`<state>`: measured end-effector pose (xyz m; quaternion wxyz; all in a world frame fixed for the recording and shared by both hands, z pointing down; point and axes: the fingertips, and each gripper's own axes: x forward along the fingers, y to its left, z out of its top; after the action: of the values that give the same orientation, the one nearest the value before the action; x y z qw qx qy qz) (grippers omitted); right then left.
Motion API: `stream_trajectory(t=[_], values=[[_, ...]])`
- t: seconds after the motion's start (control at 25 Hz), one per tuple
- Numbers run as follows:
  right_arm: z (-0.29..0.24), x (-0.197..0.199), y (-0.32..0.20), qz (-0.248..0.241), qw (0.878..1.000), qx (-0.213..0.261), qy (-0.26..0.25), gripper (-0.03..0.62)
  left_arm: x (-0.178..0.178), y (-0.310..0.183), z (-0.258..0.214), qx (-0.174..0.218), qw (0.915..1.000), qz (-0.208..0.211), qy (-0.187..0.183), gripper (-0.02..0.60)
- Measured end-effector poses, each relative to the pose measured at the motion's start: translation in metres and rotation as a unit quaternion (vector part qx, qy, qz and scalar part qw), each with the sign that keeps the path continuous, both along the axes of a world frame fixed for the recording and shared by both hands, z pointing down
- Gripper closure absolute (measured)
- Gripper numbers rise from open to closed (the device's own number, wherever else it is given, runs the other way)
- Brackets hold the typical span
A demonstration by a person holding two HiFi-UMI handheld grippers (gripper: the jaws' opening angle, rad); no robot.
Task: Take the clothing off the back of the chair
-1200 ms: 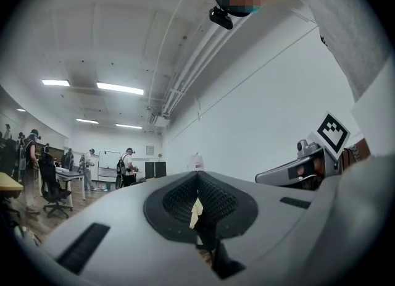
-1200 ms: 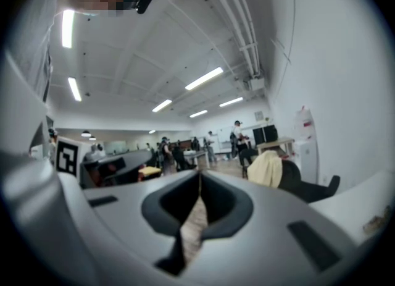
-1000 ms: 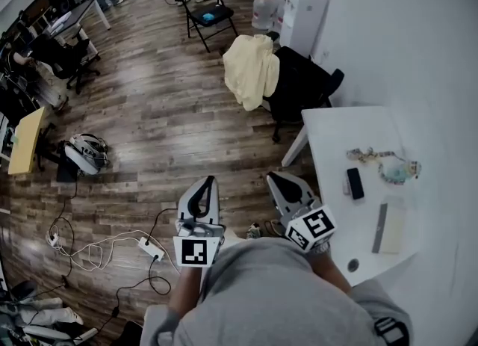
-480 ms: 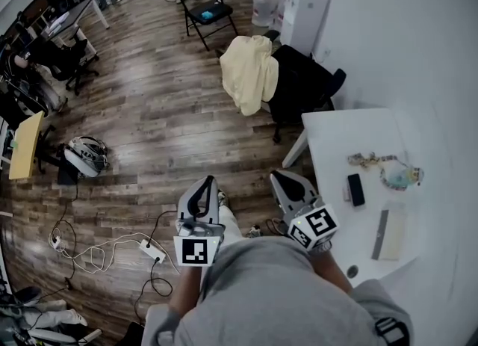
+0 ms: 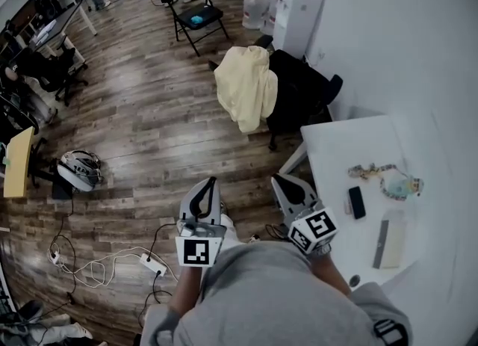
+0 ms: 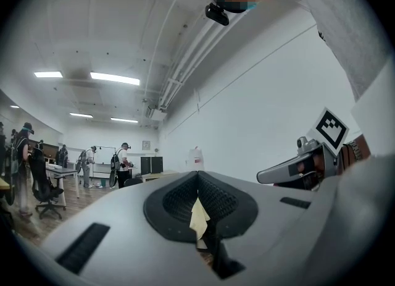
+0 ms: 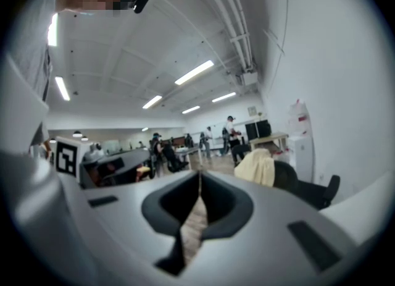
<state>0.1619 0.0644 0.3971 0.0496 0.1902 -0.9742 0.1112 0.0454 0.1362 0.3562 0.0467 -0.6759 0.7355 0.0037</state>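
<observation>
A pale yellow garment (image 5: pixel 243 92) hangs over the back of a black office chair (image 5: pixel 302 94) by the white wall. Both grippers are held out in front of me, well short of the chair. My left gripper (image 5: pixel 204 185) is shut and empty, pointing at the floor space left of the garment. My right gripper (image 5: pixel 281 181) is shut and empty too, close to the table corner. In the left gripper view a strip of the garment (image 6: pixel 199 215) shows through the slit below the closed tips. The right gripper view has the garment (image 7: pixel 255 166) and chair (image 7: pixel 305 187) to the right of its jaws.
A white table (image 5: pixel 332 139) on my right holds a phone (image 5: pixel 356 202) and small items. A folding chair (image 5: pixel 196 14), a white cabinet (image 5: pixel 293 10) and a water jug (image 5: pixel 255 7) stand beyond. A helmet (image 5: pixel 77 170) and a power strip (image 5: pixel 149 264) with cables lie on the wood floor.
Both grippers and I have moved forward over the floor, so the chair with the garment now sits nearer. Both jaws stay shut.
</observation>
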Motion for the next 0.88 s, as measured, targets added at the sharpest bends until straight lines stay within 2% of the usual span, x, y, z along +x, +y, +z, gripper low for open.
stream_trajectory(t=[0.12, 0.32, 0.52, 0.72, 0.88], values=[[0.0, -0.022, -0.014, 0.006, 1.0, -0.005, 0.003, 0.56, -0.023, -0.016, 0.002, -0.009, 0.9999, 0.008, 0.003, 0.549], [0.0, -0.066, -0.036, 0.011, 1.0, -0.007, 0.008, 0.56, -0.066, -0.049, -0.006, 0.002, 0.9998, 0.02, 0.007, 0.549], [0.002, -0.108, -0.055, 0.023, 1.0, -0.009, 0.013, 0.56, -0.106, -0.072, 0.001, -0.014, 0.999, 0.04, 0.01, 0.549], [-0.003, -0.149, -0.075, 0.039, 0.999, -0.004, 0.018, 0.56, -0.146, -0.095, -0.006, 0.004, 0.9982, 0.058, 0.012, 0.549], [0.0, -0.174, -0.087, 0.052, 0.998, -0.005, 0.02, 0.56, -0.175, -0.11, -0.002, 0.0, 0.9975, 0.067, 0.02, 0.549]])
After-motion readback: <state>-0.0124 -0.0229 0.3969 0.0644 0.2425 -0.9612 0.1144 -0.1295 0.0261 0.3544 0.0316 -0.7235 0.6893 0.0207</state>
